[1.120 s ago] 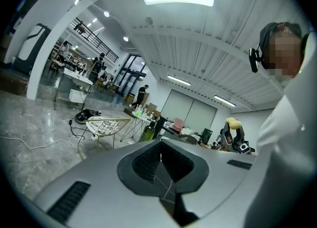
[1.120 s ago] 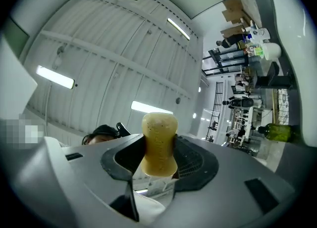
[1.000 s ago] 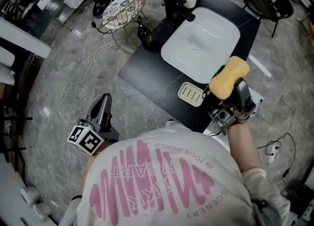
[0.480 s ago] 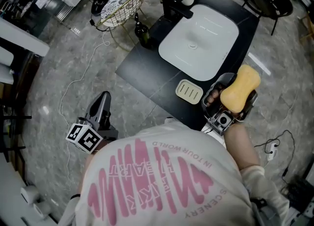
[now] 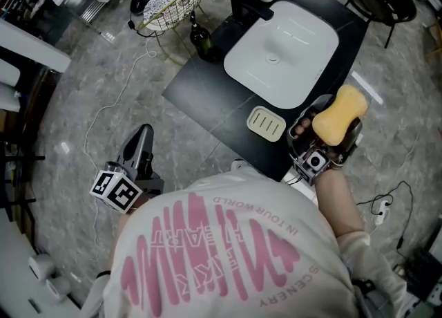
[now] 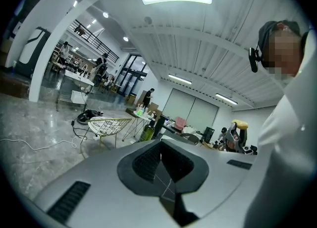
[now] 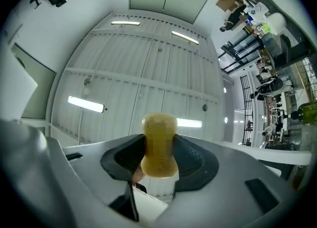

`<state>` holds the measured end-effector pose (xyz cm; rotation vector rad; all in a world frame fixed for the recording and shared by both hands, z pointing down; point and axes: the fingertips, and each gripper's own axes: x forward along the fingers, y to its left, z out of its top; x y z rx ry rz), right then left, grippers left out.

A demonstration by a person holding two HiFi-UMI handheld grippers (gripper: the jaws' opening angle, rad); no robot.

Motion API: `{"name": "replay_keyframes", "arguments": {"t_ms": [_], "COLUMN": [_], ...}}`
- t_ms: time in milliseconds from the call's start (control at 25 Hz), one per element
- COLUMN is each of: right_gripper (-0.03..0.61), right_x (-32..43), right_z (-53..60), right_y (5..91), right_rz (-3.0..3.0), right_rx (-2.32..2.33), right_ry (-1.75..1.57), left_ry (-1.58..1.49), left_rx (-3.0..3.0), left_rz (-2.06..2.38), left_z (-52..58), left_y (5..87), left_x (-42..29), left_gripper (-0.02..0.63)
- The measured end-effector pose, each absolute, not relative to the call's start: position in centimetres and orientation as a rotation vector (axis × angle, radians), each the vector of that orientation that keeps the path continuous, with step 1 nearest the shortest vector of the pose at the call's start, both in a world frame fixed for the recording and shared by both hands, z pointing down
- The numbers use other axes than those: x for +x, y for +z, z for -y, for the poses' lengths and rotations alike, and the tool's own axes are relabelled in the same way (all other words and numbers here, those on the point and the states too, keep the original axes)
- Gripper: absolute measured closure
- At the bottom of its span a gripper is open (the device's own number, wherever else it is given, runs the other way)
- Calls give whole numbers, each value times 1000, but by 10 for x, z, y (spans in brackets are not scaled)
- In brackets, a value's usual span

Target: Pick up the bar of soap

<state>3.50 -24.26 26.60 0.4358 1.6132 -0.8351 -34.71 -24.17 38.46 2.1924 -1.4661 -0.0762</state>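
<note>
My left gripper hangs low over the grey floor, jaws pressed together on nothing. My right gripper tilts upward at the black counter's near edge, pinching the yellow bar of soap in the air. A ribbed soap dish lies just left of it, with 1 white sink beyond. My shirt reads "IN TOUR WORLD".

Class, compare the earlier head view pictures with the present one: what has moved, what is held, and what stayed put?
The right gripper, still shut on the yellow bar of soap, carried it rightward in the head view, away from the cream ridged soap dish. Nothing was let go. The left gripper stayed low with its jaws together, and the dish stayed empty on the black countertop.
</note>
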Motion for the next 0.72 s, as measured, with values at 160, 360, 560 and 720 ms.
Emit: {"name": "replay_keyframes", "arguments": {"t_ms": [160,360,560,720], "right_gripper": [387,387,388,387], "right_x": [35,31,27,27], "right_z": [247,263,274,272], "right_y": [270,283,292,301], "right_rz": [-1624,-1651,-1671,-1689], "right_rx": [404,341,295,292], "right_ry": [-848,-896,-909,-907], "left_ry": [-184,-179,-198,-202], "left_rx": [2205,2201,2209,2202], "left_rz": [1437,1462,1463,1462], "left_z": [243,260,278,279], "left_y": [375,378,376,378], "left_x": [-348,-354,-355,-358], "left_gripper": [603,603,603,603]}}
